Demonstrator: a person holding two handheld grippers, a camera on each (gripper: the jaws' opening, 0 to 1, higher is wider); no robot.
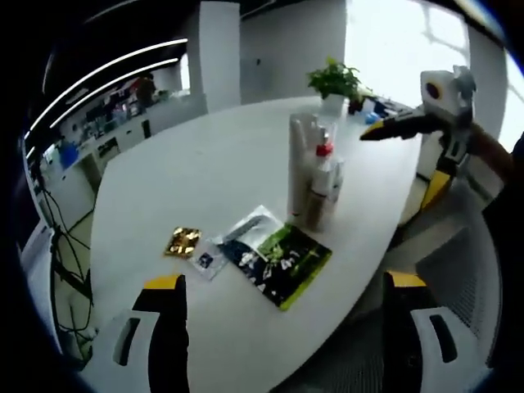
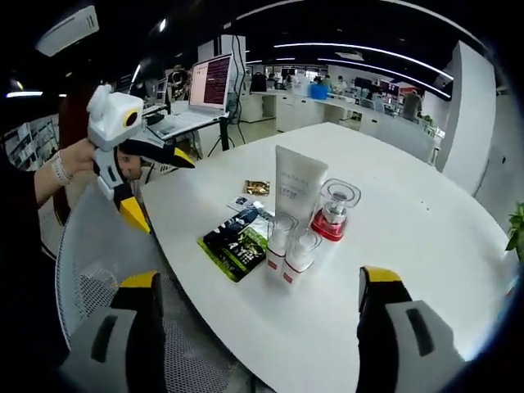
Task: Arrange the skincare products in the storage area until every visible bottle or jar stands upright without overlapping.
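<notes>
Standing clustered upright near the edge of the white counter (image 2: 426, 221), the tall tube (image 2: 298, 190), red-collared bottle (image 2: 334, 214) and two small bottles (image 2: 290, 247) touch without overlapping; flat sachets (image 2: 239, 242) lie beside them. Left claw (image 2: 168, 155) and right claw (image 1: 385, 128), both empty, hover clear, jaws apart.

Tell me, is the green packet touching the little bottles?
Apart. In the right gripper view a strip of white table shows between the green packet and the two small bottles standing beside it.
</notes>
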